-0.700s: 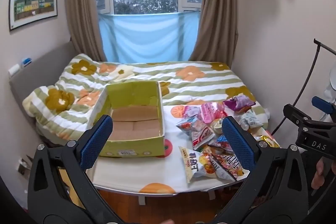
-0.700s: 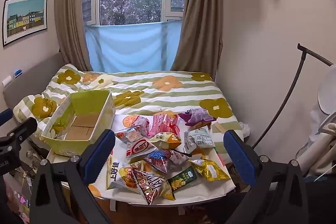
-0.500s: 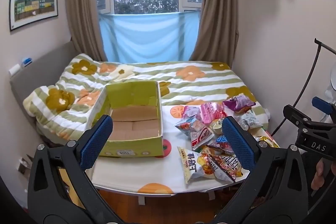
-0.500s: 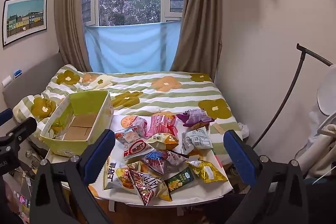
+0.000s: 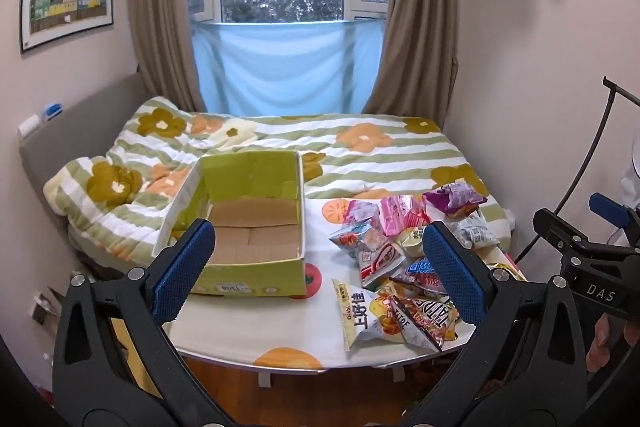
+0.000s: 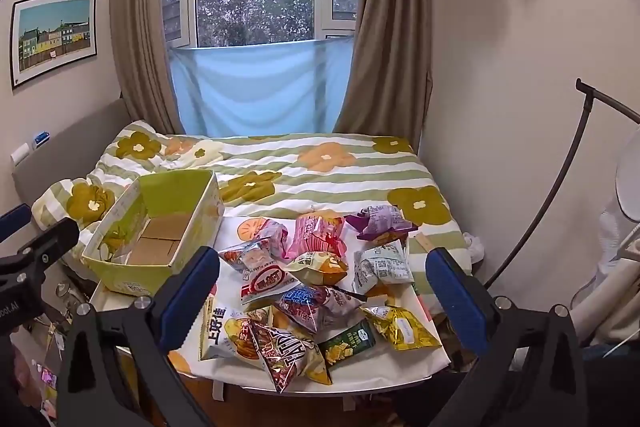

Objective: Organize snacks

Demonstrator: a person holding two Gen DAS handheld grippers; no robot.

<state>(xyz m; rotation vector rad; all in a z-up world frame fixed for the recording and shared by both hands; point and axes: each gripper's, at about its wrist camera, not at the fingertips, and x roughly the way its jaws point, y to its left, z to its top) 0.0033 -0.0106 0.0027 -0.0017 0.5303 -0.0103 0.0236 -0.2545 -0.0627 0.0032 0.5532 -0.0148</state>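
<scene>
Moved: nothing much, both views sit a touch nearer the table than half a second ago.
Left gripper (image 5: pixel 318 259): jaws spread wide, holding nothing.
Right gripper (image 6: pixel 322 283): same, spread wide over the snack bags (image 6: pixel 316 291).
Box (image 5: pixel 256 227): one, green, open, left of the pile, on the table (image 5: pixel 256 327).
Right view only: gold bag (image 6: pixel 402 327) and green bag (image 6: pixel 348 341) in full.
Count: about a dozen bags.

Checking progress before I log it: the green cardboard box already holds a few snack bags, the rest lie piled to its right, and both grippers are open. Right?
Not quite: the green cardboard box is empty, as the left wrist view shows. The snack bags all lie piled to its right, and the left gripper and right gripper are open.
</scene>
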